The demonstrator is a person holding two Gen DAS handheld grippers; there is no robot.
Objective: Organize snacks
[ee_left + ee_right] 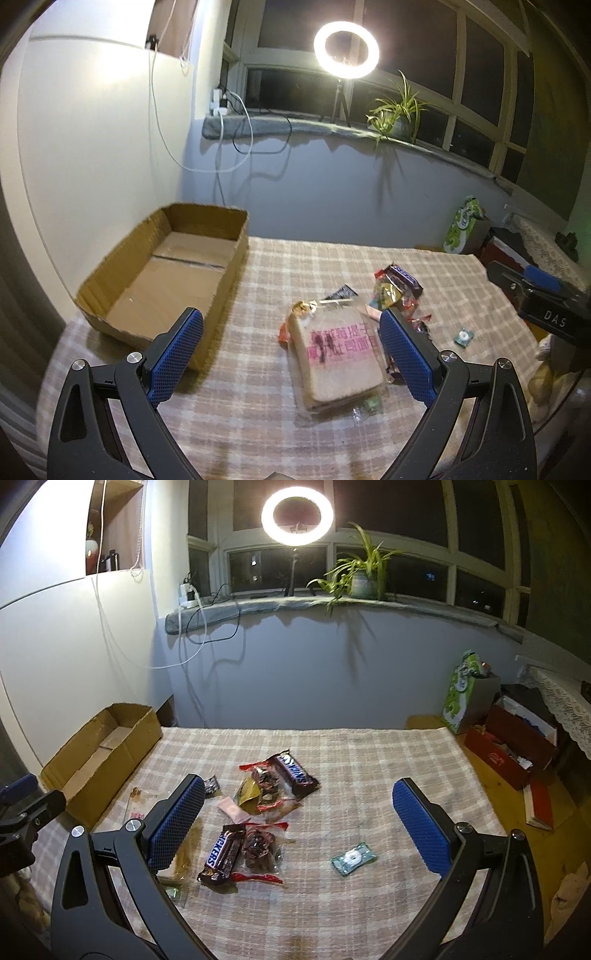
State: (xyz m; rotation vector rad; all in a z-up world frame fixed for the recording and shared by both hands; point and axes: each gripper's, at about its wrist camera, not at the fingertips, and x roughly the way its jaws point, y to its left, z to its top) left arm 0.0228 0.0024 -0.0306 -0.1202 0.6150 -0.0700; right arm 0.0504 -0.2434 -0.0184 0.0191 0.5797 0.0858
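While both grippers' fingers (404, 354) gape empty, the right finger (173, 823) half-hides wrapped bread (340, 358) (print blurred).

wrapped snacks (258, 812) scattered, cardboard box (166, 273) empty

Left gripper (291, 349): two black plastic arms, each shaped like big curved wing with long hole cut through. Blue bumpy pads (176, 356) on inner faces of fingers. Shiny round silver screws (134, 357) at joints. Right gripper (299, 825): same look, black arms, blue dotted pads (421, 827), silver screws (132, 825). White letters "DAS" (554, 318) on its black side, seen from left wrist view.
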